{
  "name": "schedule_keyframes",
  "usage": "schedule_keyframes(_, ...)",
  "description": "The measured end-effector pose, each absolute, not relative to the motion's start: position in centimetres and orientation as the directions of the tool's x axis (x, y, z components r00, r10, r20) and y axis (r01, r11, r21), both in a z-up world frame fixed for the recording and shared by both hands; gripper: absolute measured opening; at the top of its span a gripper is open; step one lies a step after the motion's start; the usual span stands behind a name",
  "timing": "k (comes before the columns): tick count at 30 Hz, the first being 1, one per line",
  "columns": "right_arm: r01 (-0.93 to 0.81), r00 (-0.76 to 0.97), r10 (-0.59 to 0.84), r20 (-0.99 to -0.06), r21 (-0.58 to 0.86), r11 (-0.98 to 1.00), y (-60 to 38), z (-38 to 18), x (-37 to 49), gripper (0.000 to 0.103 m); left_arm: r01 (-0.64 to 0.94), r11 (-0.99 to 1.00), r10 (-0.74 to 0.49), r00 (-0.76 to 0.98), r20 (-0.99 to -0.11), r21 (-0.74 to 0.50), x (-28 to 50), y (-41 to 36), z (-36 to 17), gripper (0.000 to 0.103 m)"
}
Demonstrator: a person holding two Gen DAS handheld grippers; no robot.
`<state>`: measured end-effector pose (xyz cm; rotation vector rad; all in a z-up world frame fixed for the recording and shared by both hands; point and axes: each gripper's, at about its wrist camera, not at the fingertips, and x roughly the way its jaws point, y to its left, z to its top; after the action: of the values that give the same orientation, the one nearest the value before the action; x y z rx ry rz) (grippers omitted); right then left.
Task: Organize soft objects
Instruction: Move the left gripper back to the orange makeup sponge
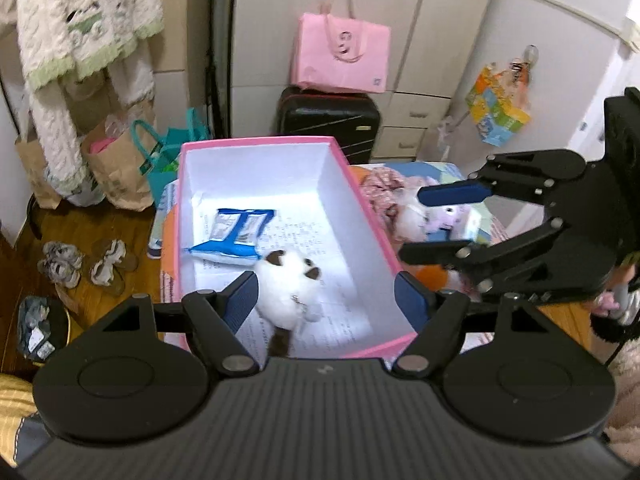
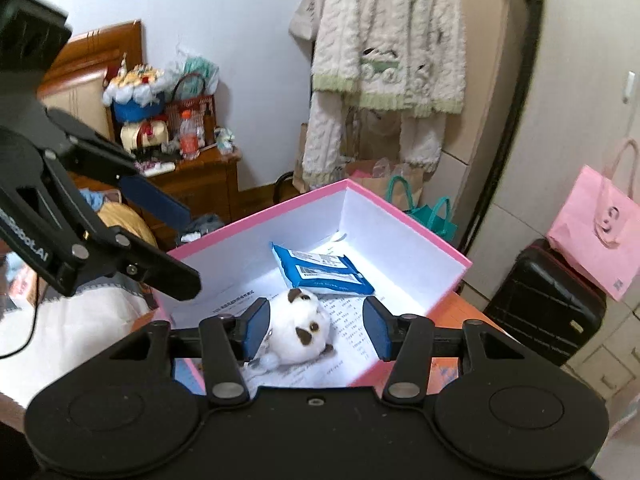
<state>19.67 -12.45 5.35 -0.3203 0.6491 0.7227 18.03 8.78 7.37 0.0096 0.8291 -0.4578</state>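
Note:
A pink box (image 1: 352, 184) with a white inside stands on the table; it also shows in the right wrist view (image 2: 408, 216). In it lie a white plush toy with brown patches (image 1: 286, 290) (image 2: 298, 330) and a blue and white soft pack (image 1: 236, 236) (image 2: 320, 270). My left gripper (image 1: 326, 300) is open above the box's near end, the plush between and below its fingers. My right gripper (image 2: 316, 330) is open and empty above the same plush. Each gripper shows in the other's view, the right one (image 1: 436, 224) and the left one (image 2: 176, 248).
More plush toys and patterned cloth (image 1: 416, 208) lie on the table right of the box. A black suitcase (image 1: 328, 120) with a pink bag (image 1: 340, 54) stands behind. Paper bags (image 1: 116, 160), shoes (image 1: 80, 266), hanging white clothes (image 2: 384, 60) and a wooden nightstand (image 2: 192, 176) surround the table.

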Motion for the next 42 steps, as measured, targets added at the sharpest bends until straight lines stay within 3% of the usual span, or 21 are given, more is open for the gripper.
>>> schedule_keyframes(8, -0.695, 0.58, 0.532, -0.617, -0.034, 0.719, -18.2, 7.3, 14.3, 0.061, 0.495, 0.849, -0.468, 0.538, -0.701, -0.187, 14.3, 5.9, 8.6, 0.074)
schedule_keyframes(17, -0.63, 0.666, 0.466, -0.583, -0.106, 0.769, -23.7, 7.1, 8.0, 0.064, 0.613, 0.778, -0.512, 0.493, -0.703, -0.138, 11.3, 0.7, 8.0, 0.075)
schedule_keyframes(27, -0.556, 0.675, 0.476, -0.563, 0.034, 0.83, -29.1, 1.3, 6.4, 0.066, 0.644, 0.747, -0.553, 0.463, -0.693, -0.165, 10.5, -3.7, 3.2, 0.074)
schedule_keyframes(36, -0.508, 0.7, 0.434, -0.567, 0.033, 0.861, -30.9, -3.4, 6.4, 0.066, 0.638, 0.75, -0.551, 0.455, -0.7, -0.175, 11.6, -6.9, -0.4, 0.074)
schedule_keyframes(42, -0.462, 0.721, 0.398, -0.567, 0.035, 0.886, -31.6, -6.8, 7.7, 0.066, 0.589, 0.789, -0.549, 0.55, -0.63, -0.173, 12.6, -8.0, -2.5, 0.074)
